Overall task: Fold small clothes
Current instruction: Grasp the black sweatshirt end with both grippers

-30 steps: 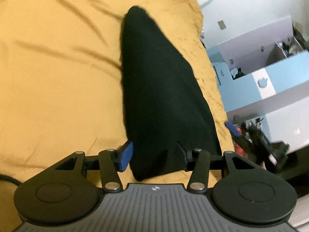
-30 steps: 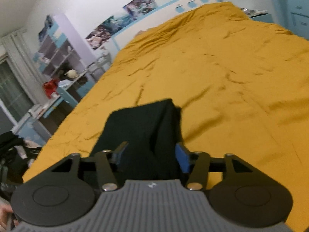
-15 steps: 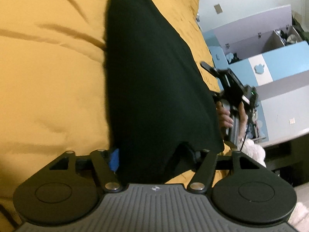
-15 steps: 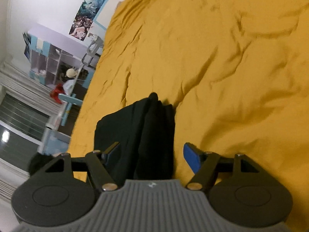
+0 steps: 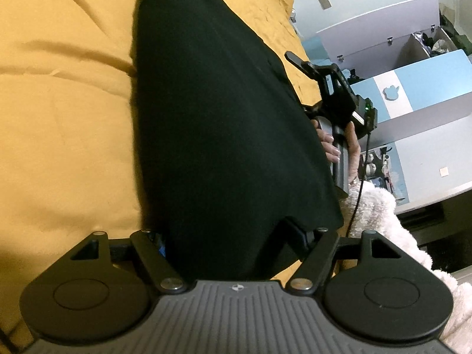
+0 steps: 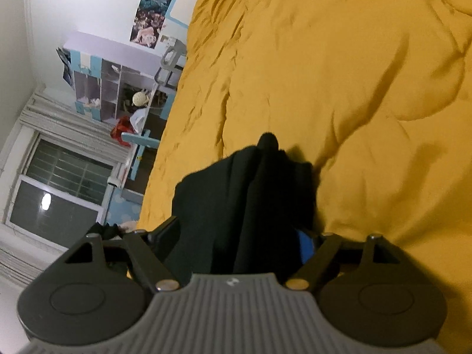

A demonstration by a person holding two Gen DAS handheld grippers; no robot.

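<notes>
A black garment point(image 5: 218, 124) lies stretched over the yellow bedspread point(image 5: 65, 112). My left gripper point(image 5: 233, 236) has its fingers spread wide with the near end of the cloth lying between them. In the right wrist view the same black garment point(image 6: 250, 200) is bunched in folds, and my right gripper point(image 6: 239, 236) also has it between spread fingers; a blue pad point(image 6: 305, 246) shows at the right finger. My right gripper point(image 5: 298, 62) also shows in the left wrist view, at the garment's right edge, held by a hand.
The bedspread point(image 6: 339, 73) fills most of the right wrist view. A blue and white cabinet point(image 5: 413, 88) stands beyond the bed's right edge. Shelves point(image 6: 112, 88) and a window point(image 6: 59, 188) are off the bed's left side. A white fleecy sleeve point(image 5: 380, 215) is at lower right.
Both cameras rolled and moved closer to the bed. The garment now fills more of the left wrist view. The right gripper and hand came into that view at the garment's right edge.
</notes>
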